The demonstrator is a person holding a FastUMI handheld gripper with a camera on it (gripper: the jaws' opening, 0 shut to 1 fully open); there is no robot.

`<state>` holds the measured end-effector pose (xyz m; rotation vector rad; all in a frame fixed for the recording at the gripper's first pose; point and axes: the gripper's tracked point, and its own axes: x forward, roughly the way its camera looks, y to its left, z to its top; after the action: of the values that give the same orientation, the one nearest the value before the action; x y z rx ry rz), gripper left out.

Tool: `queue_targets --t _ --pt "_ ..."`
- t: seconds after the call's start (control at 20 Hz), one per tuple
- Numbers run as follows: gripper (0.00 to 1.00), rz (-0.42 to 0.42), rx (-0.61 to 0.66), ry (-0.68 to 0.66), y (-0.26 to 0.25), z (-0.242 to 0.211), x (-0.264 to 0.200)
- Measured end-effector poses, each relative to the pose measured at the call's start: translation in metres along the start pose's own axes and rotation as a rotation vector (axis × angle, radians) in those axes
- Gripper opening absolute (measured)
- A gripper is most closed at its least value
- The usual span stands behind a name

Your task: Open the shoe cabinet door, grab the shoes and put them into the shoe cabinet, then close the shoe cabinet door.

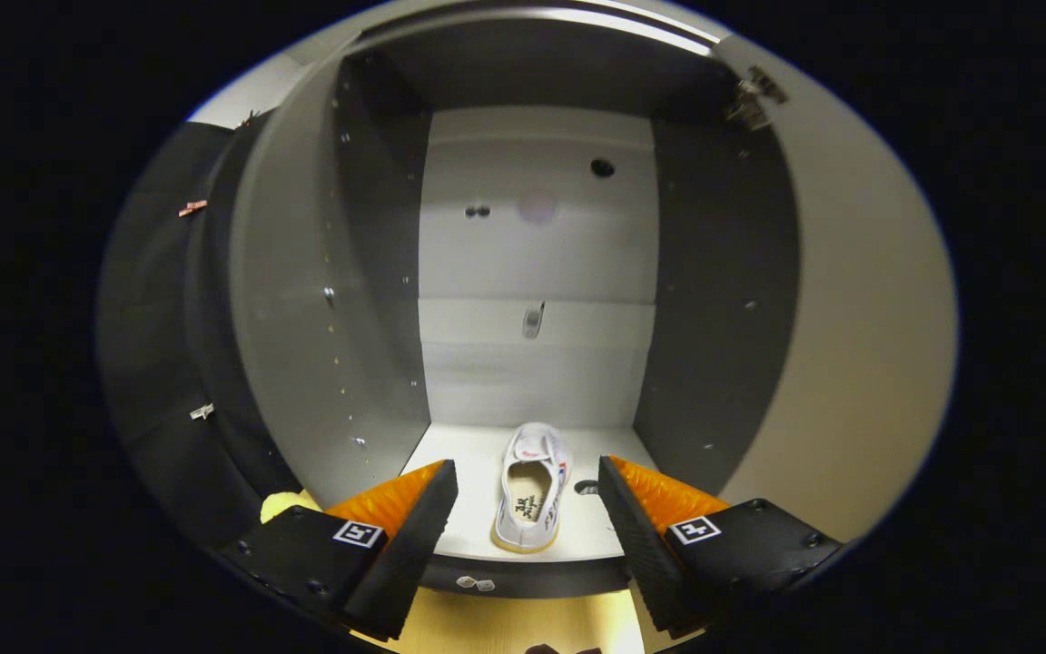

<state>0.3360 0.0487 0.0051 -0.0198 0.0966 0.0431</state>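
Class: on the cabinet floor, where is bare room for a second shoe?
The white shoe lies mid-floor between the open gripper fingers. Bare floor lies between the shoe and the left wall. The strip toward the right wall is narrower, with a small hole.

My gripper (527,486) is spread wide, gripping nothing, facing the open cabinet (714,345). One shoe (534,490) lies on its floor between the fingers; I see bare floor on either side.

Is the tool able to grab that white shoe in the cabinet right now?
Probably yes: the tool is open, the shoe lies just ahead between its fingers on the cabinet floor, and nothing blocks the way.
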Motion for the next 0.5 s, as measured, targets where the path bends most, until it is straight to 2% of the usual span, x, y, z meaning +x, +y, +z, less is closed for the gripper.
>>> queue_targets --t 0.25,0.5 --pt "0.98 -0.060 -0.041 -0.150 -0.015 0.035 -0.094" --pt "0.97 -0.107 0.012 -0.223 -0.036 0.041 -0.174"
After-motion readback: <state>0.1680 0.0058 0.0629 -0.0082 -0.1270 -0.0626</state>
